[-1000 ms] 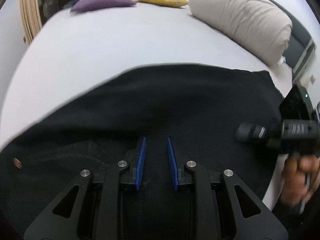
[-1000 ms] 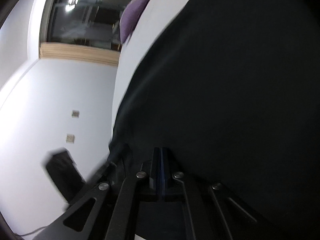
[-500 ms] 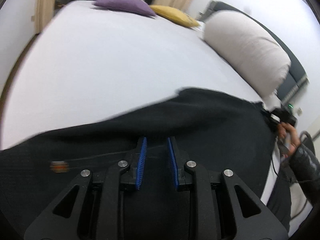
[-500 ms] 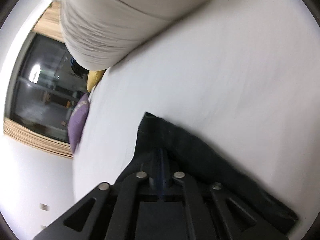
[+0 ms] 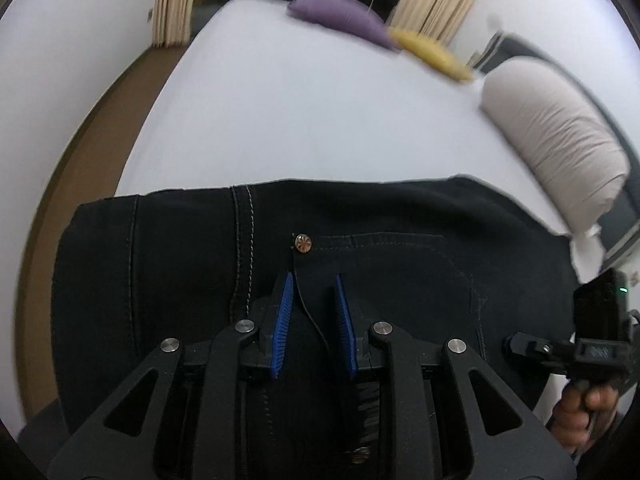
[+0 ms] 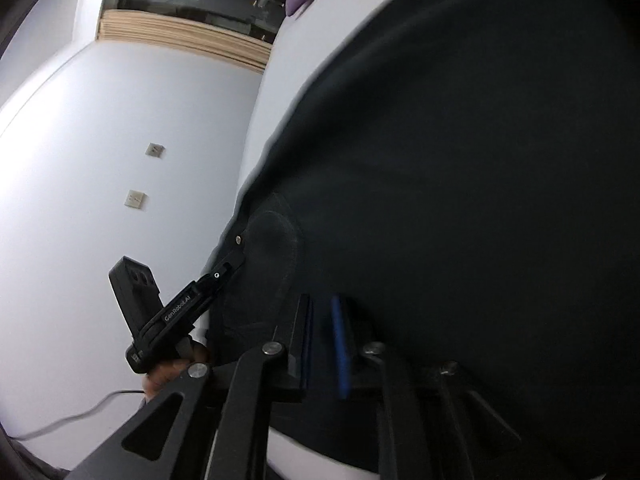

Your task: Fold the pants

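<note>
Black pants (image 5: pixel 380 272) lie on the white bed, waist end near me, with a copper rivet (image 5: pixel 302 242) and a pocket seam showing. My left gripper (image 5: pixel 313 300) hovers low over the waist area, blue pads apart, with a loose thread between them and nothing gripped. In the right wrist view the pants (image 6: pixel 460 168) fill the frame. My right gripper (image 6: pixel 325 320) is partly open over the fabric. The left gripper's body (image 6: pixel 180 312) shows at the pants' edge in that view.
A white bed sheet (image 5: pixel 300 112) stretches ahead. A purple cushion (image 5: pixel 340 20) and a yellow cushion (image 5: pixel 432 54) lie at the far end, and a beige bolster pillow (image 5: pixel 560 136) is on the right. A white wall (image 6: pixel 100 160) with two switch plates is left of the bed.
The right gripper has opened, letting go of the pants edge it pinched, and swung back over the fabric. The left gripper has shifted so the waist with the rivet is under it.
</note>
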The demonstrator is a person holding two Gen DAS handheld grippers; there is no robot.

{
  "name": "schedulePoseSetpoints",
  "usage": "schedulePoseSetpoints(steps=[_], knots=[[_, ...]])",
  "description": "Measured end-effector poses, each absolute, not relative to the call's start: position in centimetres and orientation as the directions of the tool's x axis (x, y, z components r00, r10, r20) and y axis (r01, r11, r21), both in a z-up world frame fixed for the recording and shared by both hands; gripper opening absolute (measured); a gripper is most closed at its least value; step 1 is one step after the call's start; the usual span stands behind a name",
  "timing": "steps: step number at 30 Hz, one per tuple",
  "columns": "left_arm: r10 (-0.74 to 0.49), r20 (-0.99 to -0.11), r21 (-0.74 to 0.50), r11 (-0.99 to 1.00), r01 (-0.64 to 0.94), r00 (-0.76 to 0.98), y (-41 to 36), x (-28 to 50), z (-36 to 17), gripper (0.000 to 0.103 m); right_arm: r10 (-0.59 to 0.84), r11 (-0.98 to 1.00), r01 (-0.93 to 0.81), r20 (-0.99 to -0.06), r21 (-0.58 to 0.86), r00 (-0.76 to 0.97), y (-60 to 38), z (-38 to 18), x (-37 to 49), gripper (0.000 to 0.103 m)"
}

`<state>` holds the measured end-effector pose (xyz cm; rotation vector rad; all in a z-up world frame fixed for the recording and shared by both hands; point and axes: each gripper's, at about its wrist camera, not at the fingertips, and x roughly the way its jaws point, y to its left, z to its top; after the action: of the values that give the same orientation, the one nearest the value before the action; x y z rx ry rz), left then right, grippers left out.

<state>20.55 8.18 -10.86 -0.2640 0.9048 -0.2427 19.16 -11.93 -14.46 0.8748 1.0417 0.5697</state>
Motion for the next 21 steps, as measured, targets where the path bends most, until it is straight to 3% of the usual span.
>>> schedulePoseSetpoints(steps=[2,6,9,12,13,15,18,21], knots=[[-0.341,-0.729,-0.359,0.929,0.092,0.594,9.1,20.4,-11.0,0.021,0.747,0.504,0.063,-0.472,0.861,0.468,-14.6,-15.4,14.0,0.000],[-0.341,-0.726,-0.363,0.928,0.089,0.598,9.5,20.2,-11.0,0.021,0.606,0.430,0.186,-0.435,0.883,0.666,-25.6,-15.0,15.3,0.000],[-0.340,-0.724,-0.369,0.926,0.079,0.600,9.6,19.9,-10.9,0.021,0.453,0.411,0.282,-0.462,0.867,0.763,-32.9,-13.7,14.9,0.000],[-0.301,-0.743,-0.357,0.934,0.026,0.598,9.8,19.2,-9.5,0.021,0.204,0.409,0.459,-0.569,0.789,0.796,-39.8,-11.8,13.0,0.000],[-0.298,-0.738,-0.359,0.933,0.022,0.605,9.0,19.1,-9.1,0.021,0.139,0.396,0.510,-0.599,0.763,0.788,-41.6,-11.1,12.1,0.003],[-0.329,-0.697,-0.384,0.922,0.055,0.637,8.1,18.2,-6.8,0.021,0.056,0.376,0.547,-0.607,0.748,0.792,-43.1,-9.1,10.6,0.027],[-0.389,-0.677,-0.390,0.910,0.144,0.625,4.5,18.0,-5.0,0.021,0.129,0.415,0.400,-0.488,0.818,0.863,-41.6,-6.3,9.9,0.039],[-0.440,-0.711,-0.380,0.897,0.228,0.549,-0.4,18.8,-6.1,0.022,0.327,0.468,0.238,-0.417,0.851,0.848,-36.6,-5.9,11.8,0.049]])
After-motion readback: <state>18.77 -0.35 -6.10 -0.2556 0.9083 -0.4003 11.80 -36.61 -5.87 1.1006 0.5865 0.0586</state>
